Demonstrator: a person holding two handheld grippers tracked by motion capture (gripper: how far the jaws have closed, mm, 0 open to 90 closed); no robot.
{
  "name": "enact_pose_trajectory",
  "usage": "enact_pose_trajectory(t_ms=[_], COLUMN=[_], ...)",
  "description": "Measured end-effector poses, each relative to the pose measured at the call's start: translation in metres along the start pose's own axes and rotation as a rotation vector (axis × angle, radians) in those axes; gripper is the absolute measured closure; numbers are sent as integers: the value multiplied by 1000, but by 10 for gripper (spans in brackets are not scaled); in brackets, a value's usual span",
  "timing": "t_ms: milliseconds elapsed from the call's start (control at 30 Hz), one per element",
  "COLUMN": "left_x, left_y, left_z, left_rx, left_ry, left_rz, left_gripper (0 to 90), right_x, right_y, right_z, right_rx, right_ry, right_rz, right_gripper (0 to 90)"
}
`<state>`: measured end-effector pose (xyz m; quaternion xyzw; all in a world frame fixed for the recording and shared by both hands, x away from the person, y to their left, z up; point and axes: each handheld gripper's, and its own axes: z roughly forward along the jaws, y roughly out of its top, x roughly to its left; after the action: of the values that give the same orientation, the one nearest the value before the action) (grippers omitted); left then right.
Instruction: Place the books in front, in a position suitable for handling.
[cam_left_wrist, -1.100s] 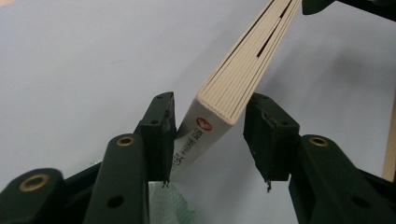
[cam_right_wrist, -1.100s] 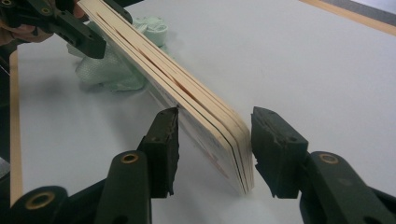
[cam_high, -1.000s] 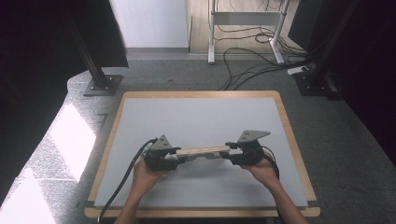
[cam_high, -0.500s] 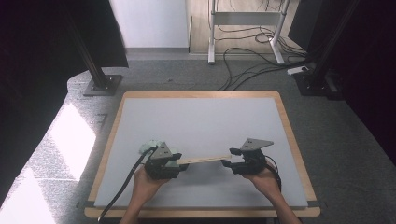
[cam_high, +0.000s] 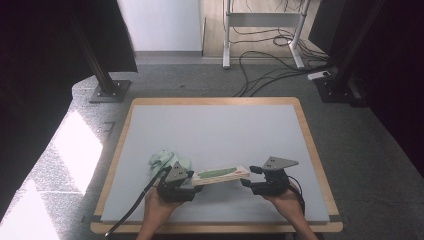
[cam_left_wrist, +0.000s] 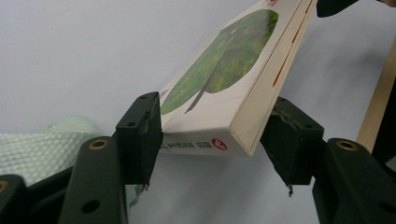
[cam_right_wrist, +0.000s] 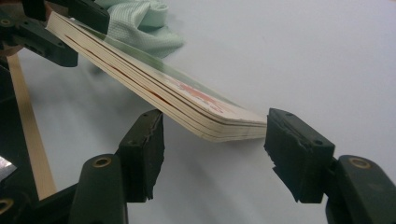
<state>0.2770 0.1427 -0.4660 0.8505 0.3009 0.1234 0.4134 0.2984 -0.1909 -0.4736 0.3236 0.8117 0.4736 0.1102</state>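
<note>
Left tongs (cam_high: 196, 181): apart beside flat glossy book (cam_high: 221, 174) | right tongs (cam_high: 247, 177): apart | crumpled waffle-weave cloth (cam_high: 165, 160)

Book (cam_high: 221, 174): lies near the table's (cam_high: 220, 125) front edge, between left gripper (cam_high: 192, 182) and right gripper (cam_high: 248, 176), one at each end. Cloth (cam_high: 167, 160): on the table, just behind the left gripper, left of the book.

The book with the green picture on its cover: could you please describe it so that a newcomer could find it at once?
On the grey table, look near the front edge, between the person's two hands. The book is thin and cream-edged, with a green picture; unlike the crumpled pale green cloth beside it, it is flat and stiff.
</note>
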Motion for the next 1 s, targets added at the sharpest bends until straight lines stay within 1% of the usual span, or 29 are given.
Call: enact_pose_trajectory(t_ms=[33,67,133,200,233,300,367,467,600,633,800,900,1000], left_x=[-1,-1,-2,-2,-3,-4,-6,-9,-11,-13,-19,-22,-23], left_y=[-1,-3,-7,-9,-13,-17,-19,-23,-27,-29,-33,-37,-41], left_z=[0,-1,-2,-2,-3,-3,-3,-2,-2,-1,1,3,4], left_rx=[2,11,8,5,5,7,9,8,3,5,14,22,28], left_ry=[3,-3,-15,-19,-25,-29,-26,-20,-20,-14,5,8,3], left_rz=[-6,-21,-44,-51,-63,-70,-73,-67,-63,-57,-39,-45,-60], left_gripper=[391,394,401,410,413,417,419,418,415,413,406,401,402], right_x=[0,1,2,3,4,6,9,12,14,14,14,15,16], right_y=[-2,-3,-6,-9,-11,-13,-15,-19,-23,-26,-34,-38,-42], right_z=[0,0,0,0,1,1,1,0,-1,-1,0,0,0], right_rx=[3,2,6,4,6,11,14,17,14,16,16,22,33], right_ry=[2,1,6,7,7,2,-4,-18,-21,-16,-12,-11,-12], right_rz=[-1,-1,2,5,2,-4,-10,-17,-5,7,24,35,35], right_gripper=[369,369,370,371,372,372,373,373,373,372,371,371,371])
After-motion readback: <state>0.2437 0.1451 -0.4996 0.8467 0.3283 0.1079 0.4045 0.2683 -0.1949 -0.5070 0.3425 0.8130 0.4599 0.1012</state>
